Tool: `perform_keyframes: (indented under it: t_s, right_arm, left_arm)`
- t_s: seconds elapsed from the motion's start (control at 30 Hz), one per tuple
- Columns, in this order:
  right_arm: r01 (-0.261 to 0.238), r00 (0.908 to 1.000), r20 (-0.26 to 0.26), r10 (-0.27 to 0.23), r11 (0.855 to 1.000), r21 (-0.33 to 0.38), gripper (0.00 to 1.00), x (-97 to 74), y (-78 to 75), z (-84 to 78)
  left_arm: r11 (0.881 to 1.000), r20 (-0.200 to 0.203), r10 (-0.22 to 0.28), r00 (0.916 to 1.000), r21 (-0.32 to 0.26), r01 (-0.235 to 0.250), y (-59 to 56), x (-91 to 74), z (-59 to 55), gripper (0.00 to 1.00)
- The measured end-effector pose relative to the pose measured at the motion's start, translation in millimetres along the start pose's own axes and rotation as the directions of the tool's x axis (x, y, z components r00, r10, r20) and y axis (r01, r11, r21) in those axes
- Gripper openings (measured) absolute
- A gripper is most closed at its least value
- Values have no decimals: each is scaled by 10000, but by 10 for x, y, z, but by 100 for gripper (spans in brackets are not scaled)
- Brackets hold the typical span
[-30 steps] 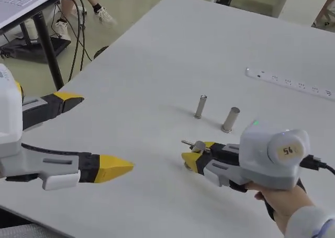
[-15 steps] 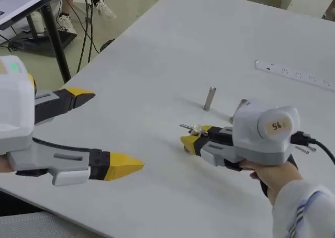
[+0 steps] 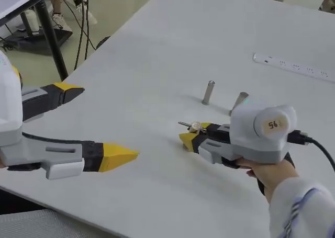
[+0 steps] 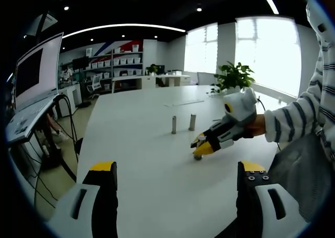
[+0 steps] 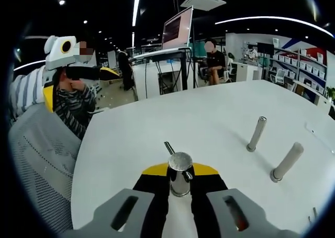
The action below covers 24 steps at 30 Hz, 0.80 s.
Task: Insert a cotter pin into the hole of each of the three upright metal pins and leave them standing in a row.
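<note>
My right gripper (image 3: pixel 189 139) is shut on a short metal pin (image 5: pixel 179 173) that stands on the white table (image 3: pixel 157 49). A cotter pin (image 5: pixel 169 147) sticks through the top of that pin, and its thin end (image 3: pixel 184 124) points left in the head view. Two bare metal pins stand just beyond: one (image 3: pixel 208 92) upright, the other (image 3: pixel 239 100) partly hidden behind the right gripper's body. They appear again in the right gripper view (image 5: pixel 256 133) (image 5: pixel 285 162). My left gripper (image 3: pixel 102 124) hangs open over the table's near left part, well away from the pins, holding nothing.
A white power strip (image 3: pixel 293 68) lies at the table's far right. A laptop stand (image 3: pixel 49 34) with hanging cables stands off the table's left edge. A mesh chair (image 5: pixel 42 170) and a person's striped sleeve (image 4: pixel 293 117) are close by.
The head camera has shifted a little. The right gripper stays shut on the pin at about the same spot, and the left gripper has drifted slightly left, still open.
</note>
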State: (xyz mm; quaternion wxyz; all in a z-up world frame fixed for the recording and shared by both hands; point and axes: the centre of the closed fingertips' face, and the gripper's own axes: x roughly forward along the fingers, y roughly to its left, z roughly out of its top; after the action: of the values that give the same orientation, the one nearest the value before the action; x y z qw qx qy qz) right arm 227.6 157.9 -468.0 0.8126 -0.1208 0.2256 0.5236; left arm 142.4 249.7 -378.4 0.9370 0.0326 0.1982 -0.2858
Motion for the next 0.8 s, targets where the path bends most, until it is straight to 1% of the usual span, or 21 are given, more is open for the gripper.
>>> perform_keyframes:
  t_s: [0.1,0.13,0.17,0.23,0.27,0.3,0.37,0.5,0.57,0.63,0.7,0.77,0.8]
  right_arm:
    - [39,9999,101,-40,10000,76,10,3,9,4]
    - [7,9997,239,-11,9998,177,13,1,15,26]
    - [-44,9994,354,34,9996,275,17,-2,24,42]
    - [-42,9992,389,31,9996,296,30,-6,21,41]
    - [-68,9995,294,64,9999,152,31,-13,30,23]
    - [-103,9998,189,101,9999,105,30,-24,44,4]
    - [-121,9998,127,119,9998,142,31,-66,69,-6]
    - [-61,9997,236,63,10000,-68,38,-222,84,60]
    - [35,9999,155,-34,10000,-75,42,-316,60,74]
    - [162,9998,128,-161,9998,-72,47,-414,27,86]
    - [344,9990,271,-346,9994,61,53,-524,-6,125]
    - [413,9981,437,-431,9983,416,58,-631,-18,157]
    - [462,9975,509,-484,9980,437,61,-677,-25,171]
  left_arm:
    - [10000,6,1,10000,-87,-1,-8,-6,2,94]
    - [10000,12,5,10000,-84,-5,-9,-7,5,94]
    - [10000,9,6,10000,-85,-6,-8,-5,7,94]
    - [10000,-17,-1,10000,-80,1,-8,-1,9,94]
    - [10000,-31,-7,10000,-61,7,-10,1,12,94]
    - [10000,-25,-9,10000,-54,9,-10,4,17,94]
    - [9999,24,-23,10000,-104,23,-12,9,31,94]
    - [9999,75,-96,9999,-129,97,-37,18,58,94]
    - [9993,117,-284,9995,-256,287,-76,38,68,94]
    - [9985,89,-495,9987,-209,496,-122,72,71,94]
    - [9978,21,-650,9979,-109,650,-160,109,69,94]
    - [9967,4,-810,9967,-70,810,-207,141,74,94]
    - [9960,-7,-886,9961,-68,886,-228,153,76,94]
